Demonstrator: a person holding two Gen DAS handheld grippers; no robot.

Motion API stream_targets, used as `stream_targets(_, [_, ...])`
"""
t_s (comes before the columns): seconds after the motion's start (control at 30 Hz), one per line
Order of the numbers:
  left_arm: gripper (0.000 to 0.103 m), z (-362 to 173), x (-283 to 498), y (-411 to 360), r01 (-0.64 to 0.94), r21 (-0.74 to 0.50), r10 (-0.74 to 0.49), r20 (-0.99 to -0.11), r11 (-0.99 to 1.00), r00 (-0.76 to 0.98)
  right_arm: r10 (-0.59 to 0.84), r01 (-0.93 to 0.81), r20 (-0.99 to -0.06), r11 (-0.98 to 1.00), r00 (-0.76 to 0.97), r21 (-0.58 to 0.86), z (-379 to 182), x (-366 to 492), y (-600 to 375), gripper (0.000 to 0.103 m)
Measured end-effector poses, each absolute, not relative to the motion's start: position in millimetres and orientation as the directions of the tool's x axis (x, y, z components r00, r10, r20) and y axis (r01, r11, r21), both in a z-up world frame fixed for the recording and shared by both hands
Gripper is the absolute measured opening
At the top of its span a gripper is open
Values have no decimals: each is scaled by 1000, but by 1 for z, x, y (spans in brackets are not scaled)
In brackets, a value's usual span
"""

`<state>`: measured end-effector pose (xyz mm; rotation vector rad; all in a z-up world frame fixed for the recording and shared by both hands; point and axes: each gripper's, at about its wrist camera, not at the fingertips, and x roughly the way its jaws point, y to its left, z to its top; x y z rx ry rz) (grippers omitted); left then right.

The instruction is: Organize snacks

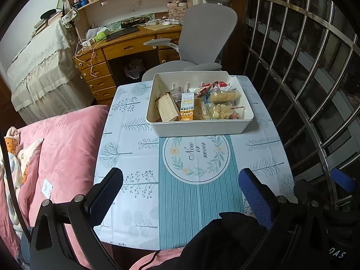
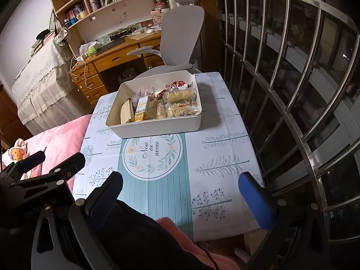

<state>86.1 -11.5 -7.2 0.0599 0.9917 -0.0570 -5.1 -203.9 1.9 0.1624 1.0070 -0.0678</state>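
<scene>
White bin of snacks at far side of table, orange box with unclear print inside, cloth roundel near it reading "Now or never", left gripper and right gripper both spread, empty, over near edge

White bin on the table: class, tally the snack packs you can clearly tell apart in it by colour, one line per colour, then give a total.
Counted in the bin; the heap at its back is too jumbled to count.
Tan wafer pack: 1
Yellow box: 1
Clear packs of pale snacks: 2
Red-and-white wrapper: 1
Total: 5
</scene>
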Motion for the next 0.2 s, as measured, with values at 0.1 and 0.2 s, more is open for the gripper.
stream_targets(0.1, [102, -8, 88, -11, 78, 23, -23, -838, 997, 546, 17, 134, -846, 985, 533, 104, 2, -4, -204, 103])
stream_targets(0.2, [102, -7, 87, -11, 74, 24, -21, -838, 997, 545, 17, 133, -846, 986, 532, 104, 2, -3, -204, 103])
